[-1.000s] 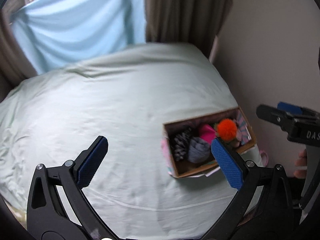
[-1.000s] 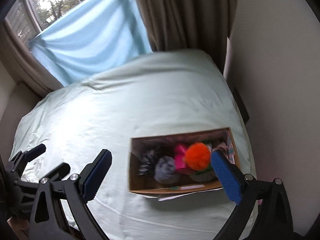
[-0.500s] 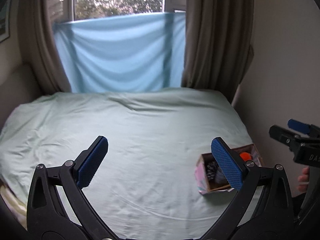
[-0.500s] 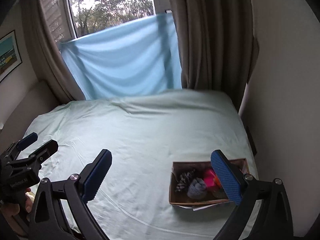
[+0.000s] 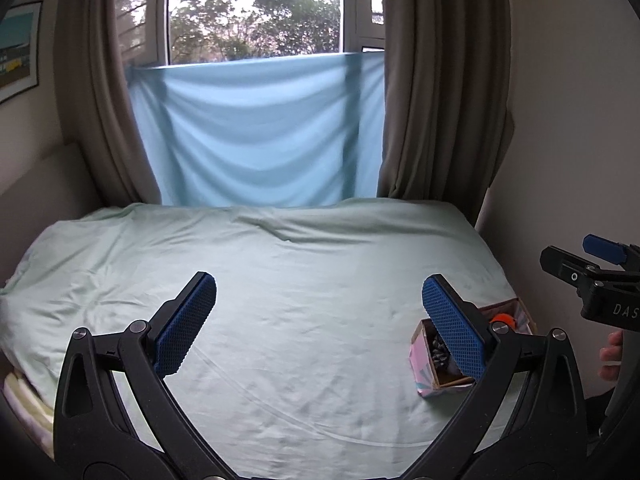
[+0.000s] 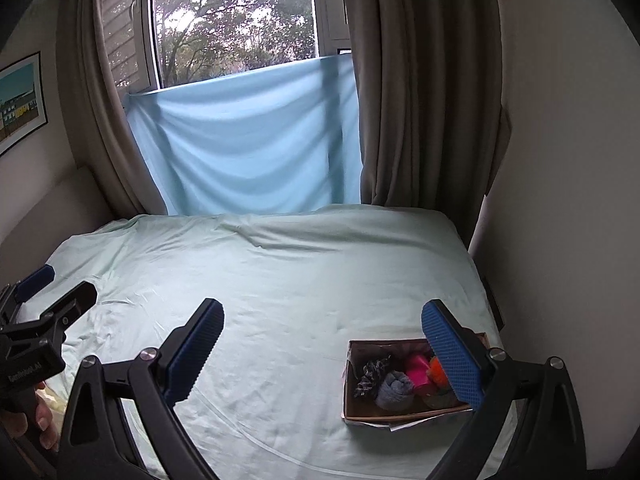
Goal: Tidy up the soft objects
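Cardboard box (image 6: 404, 410) sits on the bed (image 6: 280, 280) near its right edge, by the wall, and holds the soft things: an orange pompom (image 6: 437, 372), a pink piece (image 6: 418, 370), a grey rolled sock (image 6: 394, 390) and a speckled one (image 6: 370, 374). Both the left gripper (image 5: 320, 324) and the right gripper (image 6: 324, 350) hang above the sheet with fingers wide and empty. Sorting looks finished or paused; any next reach goes low and right, minding the wall. The rest of the bed offers room.
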Tool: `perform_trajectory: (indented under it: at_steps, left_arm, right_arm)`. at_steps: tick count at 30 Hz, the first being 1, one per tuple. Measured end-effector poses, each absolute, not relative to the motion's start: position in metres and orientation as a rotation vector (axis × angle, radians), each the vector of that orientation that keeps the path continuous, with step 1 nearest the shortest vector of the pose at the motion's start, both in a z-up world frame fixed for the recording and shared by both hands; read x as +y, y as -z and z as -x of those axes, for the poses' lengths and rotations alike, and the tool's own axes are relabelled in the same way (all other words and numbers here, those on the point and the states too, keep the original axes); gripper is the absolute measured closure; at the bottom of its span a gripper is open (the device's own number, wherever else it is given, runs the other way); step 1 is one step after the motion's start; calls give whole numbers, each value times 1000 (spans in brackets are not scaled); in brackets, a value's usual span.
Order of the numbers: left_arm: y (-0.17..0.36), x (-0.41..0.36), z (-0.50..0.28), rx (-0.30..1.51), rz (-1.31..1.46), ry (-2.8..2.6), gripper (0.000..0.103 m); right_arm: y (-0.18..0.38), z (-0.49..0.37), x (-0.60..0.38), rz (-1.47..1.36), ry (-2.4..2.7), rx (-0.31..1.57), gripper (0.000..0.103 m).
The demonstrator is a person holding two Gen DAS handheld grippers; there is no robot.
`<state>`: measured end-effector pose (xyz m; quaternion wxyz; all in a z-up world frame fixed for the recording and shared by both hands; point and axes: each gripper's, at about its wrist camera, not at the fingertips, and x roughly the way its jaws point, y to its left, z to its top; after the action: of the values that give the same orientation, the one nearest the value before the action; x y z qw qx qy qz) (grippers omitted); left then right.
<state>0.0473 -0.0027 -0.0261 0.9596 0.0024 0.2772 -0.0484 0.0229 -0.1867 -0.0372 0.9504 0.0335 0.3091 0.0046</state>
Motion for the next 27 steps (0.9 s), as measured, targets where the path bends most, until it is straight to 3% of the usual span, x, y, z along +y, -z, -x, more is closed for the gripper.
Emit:
perform_trajectory:
  at_steps: [27]
  left_arm:
    - [20, 2, -40, 507, 17, 102, 0]
  right_arm:
    - [27, -24, -183, -56, 37, 579, 4]
